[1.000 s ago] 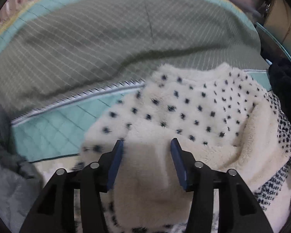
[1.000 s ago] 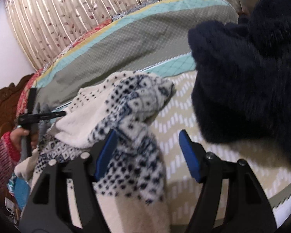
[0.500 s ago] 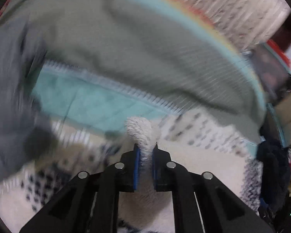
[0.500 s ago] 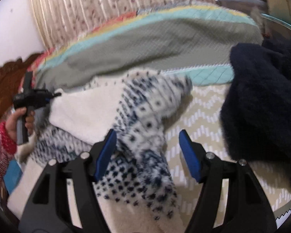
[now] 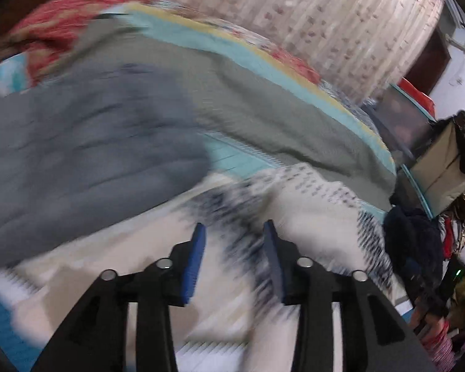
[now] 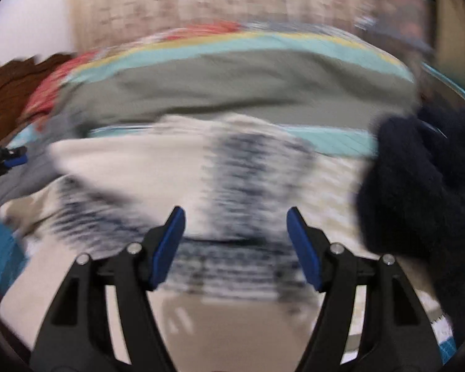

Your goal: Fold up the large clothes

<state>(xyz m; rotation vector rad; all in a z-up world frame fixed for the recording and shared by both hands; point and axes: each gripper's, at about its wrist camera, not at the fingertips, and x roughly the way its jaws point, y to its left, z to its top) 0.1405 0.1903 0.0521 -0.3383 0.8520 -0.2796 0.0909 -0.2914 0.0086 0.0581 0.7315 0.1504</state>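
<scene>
A cream fleece garment with dark blue dots and patterned cuffs (image 5: 310,198) lies spread on the bed; both views are blurred by motion. My left gripper (image 5: 234,232) is open and empty, just above the garment's patterned edge. My right gripper (image 6: 235,220) is open wide and empty, above a patterned sleeve of the same garment (image 6: 251,167). The left gripper also shows at the far left edge of the right wrist view (image 6: 6,161).
A grey garment (image 5: 86,161) lies left of the fleece. A dark navy fluffy garment (image 6: 424,186) lies to the right. The bed has an olive and teal quilt (image 5: 279,117), with a pleated curtain (image 5: 341,21) behind.
My left gripper was shut on a fold of the fleece half a second ago and has opened and let it go. Both grippers have swung, blurring the views. The right gripper stays open.
</scene>
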